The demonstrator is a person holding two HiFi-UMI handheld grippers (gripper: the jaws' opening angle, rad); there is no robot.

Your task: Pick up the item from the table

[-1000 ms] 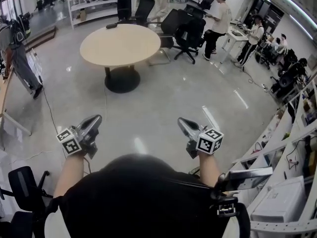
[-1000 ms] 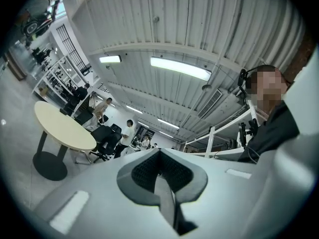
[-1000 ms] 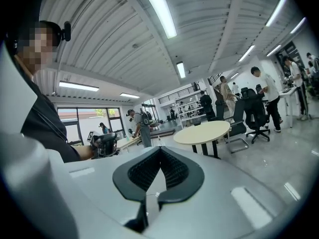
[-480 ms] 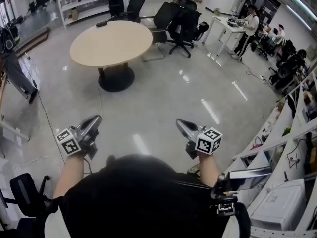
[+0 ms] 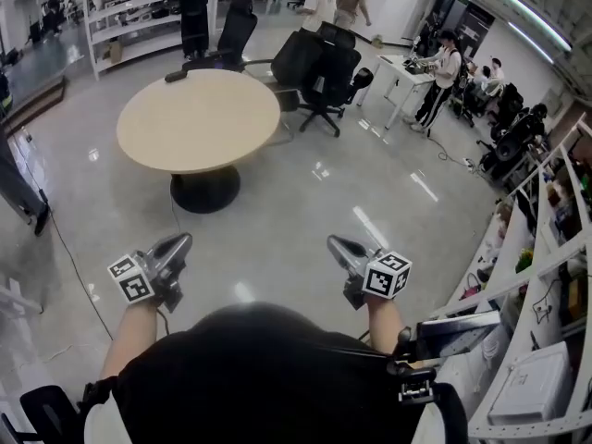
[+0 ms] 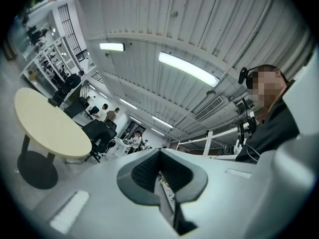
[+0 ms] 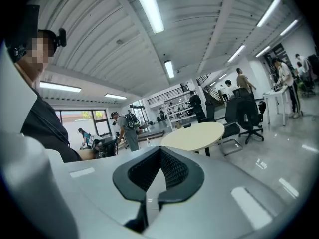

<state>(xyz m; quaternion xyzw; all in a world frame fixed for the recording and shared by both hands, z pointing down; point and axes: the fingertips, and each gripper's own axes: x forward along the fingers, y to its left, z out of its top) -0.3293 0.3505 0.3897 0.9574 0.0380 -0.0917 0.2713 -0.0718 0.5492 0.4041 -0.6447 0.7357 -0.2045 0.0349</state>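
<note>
A round beige table [image 5: 199, 118] on a black pedestal stands on the glossy floor a few steps ahead. A small dark item [image 5: 176, 76] lies at its far edge. My left gripper [image 5: 181, 240] and right gripper [image 5: 334, 242] are held out at waist height, well short of the table. Both are shut with nothing between the jaws. In the left gripper view the closed left gripper [image 6: 159, 157] points toward the table [image 6: 47, 126]. In the right gripper view the closed right gripper [image 7: 160, 153] also points toward the table [image 7: 195, 132].
Black office chairs [image 5: 319, 63] stand behind the table on the right. Several people stand near a white desk [image 5: 407, 67] at the back right. Shelving [image 5: 546, 276] lines the right side, racks [image 5: 129, 17] the back left. A person's legs [image 5: 18, 188] are at the left edge.
The table has come nearer and sits lower in the head view as the person walks toward it. Both grippers stay shut and in the same place before the body.
</note>
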